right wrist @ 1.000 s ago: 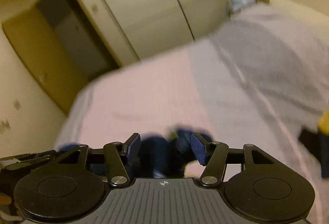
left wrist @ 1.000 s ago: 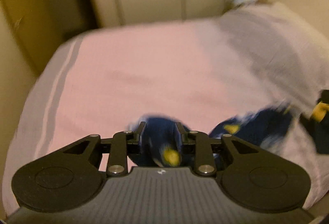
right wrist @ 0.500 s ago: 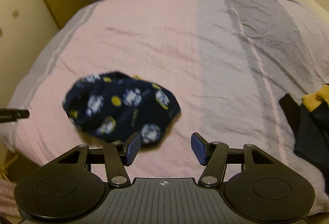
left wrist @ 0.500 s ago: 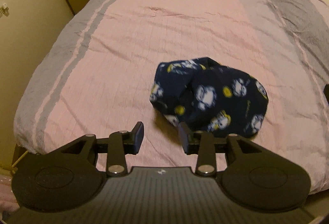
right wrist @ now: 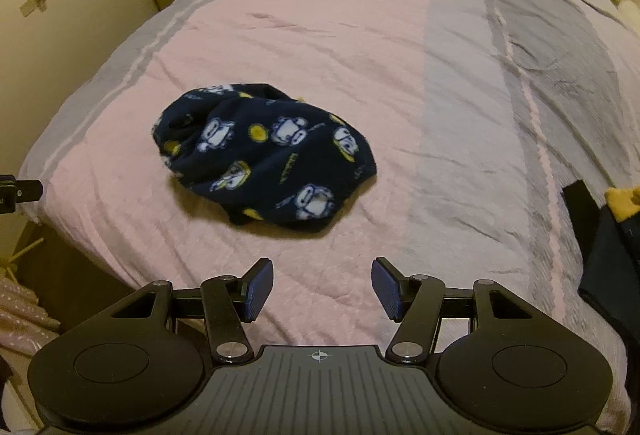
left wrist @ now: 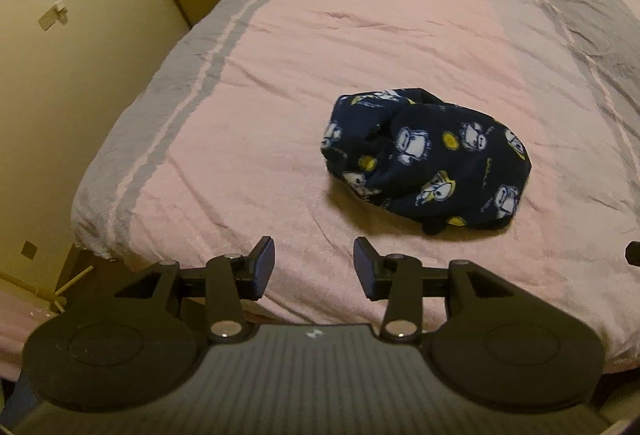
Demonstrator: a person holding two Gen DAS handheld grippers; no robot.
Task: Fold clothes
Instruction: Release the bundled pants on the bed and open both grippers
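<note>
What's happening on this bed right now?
A person with a claw in each hand is folding clothes. A navy fleece garment with a cartoon print lies in a crumpled heap on the pink and grey bedspread, not yet folded. Both claws hang above the near edge of the bed, apart from the garment. The left claw has just been opening and is empty; the right claw is open and empty too. More dark clothing lies at the right.
</note>
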